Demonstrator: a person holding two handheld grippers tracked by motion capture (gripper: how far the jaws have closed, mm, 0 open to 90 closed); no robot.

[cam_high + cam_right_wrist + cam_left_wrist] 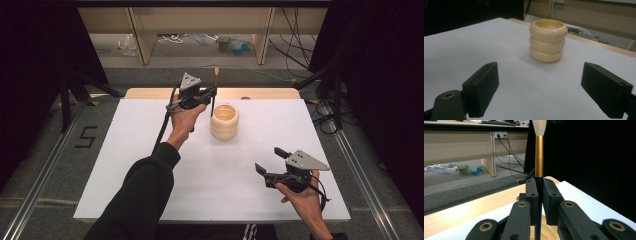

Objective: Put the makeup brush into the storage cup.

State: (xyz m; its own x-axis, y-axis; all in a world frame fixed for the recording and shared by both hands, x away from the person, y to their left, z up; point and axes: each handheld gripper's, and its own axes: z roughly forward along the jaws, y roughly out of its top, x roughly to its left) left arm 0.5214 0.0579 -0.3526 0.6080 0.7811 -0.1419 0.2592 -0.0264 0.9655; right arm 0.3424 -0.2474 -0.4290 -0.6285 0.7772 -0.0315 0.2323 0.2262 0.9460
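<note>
Left gripper raised at the far side of the table, jaws pinched on the dark shaft of a brush. Gripped low on the shaft, below the gold ferrule, probably so that most of the length stays free above and a short tail hangs below to be steered. Held upright, bristles on top, tail end down: the likely reason, a straight drop into an opening rather than a slanted poke at a rim. From the left gripper view, pads flat against both sides of the shaft, with the cream rim of the holder just under them, so seemingly lined up over or beside the mouth; whether the tip is already inside, impossible to tell.

Next along, the holder itself, three stacked rings with an open top, standing upright on the white sheet near the far middle, just right of the brush. Left free-standing, nothing bracing it.

Further right and nearer, right gripper low over the table, jaws spread wide with nothing between them, well apart from the holder yet aimed at it. Probably parked there to watch, or to steady the holder if it tips.
</note>
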